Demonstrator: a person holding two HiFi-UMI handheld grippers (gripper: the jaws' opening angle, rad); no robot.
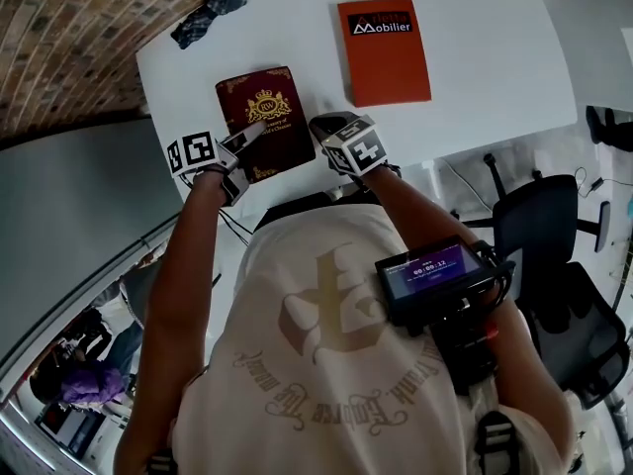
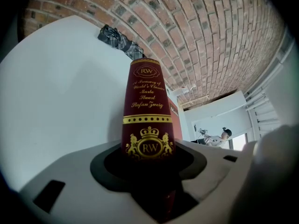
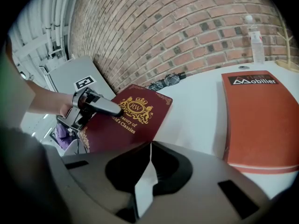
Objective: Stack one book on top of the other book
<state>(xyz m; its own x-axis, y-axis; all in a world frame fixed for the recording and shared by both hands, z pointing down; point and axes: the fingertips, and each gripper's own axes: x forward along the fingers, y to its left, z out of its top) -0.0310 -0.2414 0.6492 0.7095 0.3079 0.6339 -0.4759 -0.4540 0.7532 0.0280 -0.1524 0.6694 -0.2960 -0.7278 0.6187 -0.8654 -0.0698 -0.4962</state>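
Observation:
A maroon book [image 1: 265, 117] with gold print lies on the white table [image 1: 495, 77], near its front edge. My left gripper [image 1: 247, 139] is shut on the book's near left edge. In the left gripper view the spine [image 2: 147, 111] stands between the jaws. The right gripper view shows the left gripper's upper finger [image 3: 100, 106] lying on the cover [image 3: 131, 125]. My right gripper [image 1: 326, 125] hovers just off the book's right edge, its jaws together with nothing held [image 3: 150, 146]. An orange book [image 1: 386, 52] lies flat further back on the right [image 3: 261, 115].
A dark folded umbrella [image 1: 213, 10] lies at the table's far left corner by the brick wall [image 3: 187, 27]. A clear water bottle [image 3: 254, 38] stands at the back. An office chair [image 1: 554, 236] is on the floor to my right.

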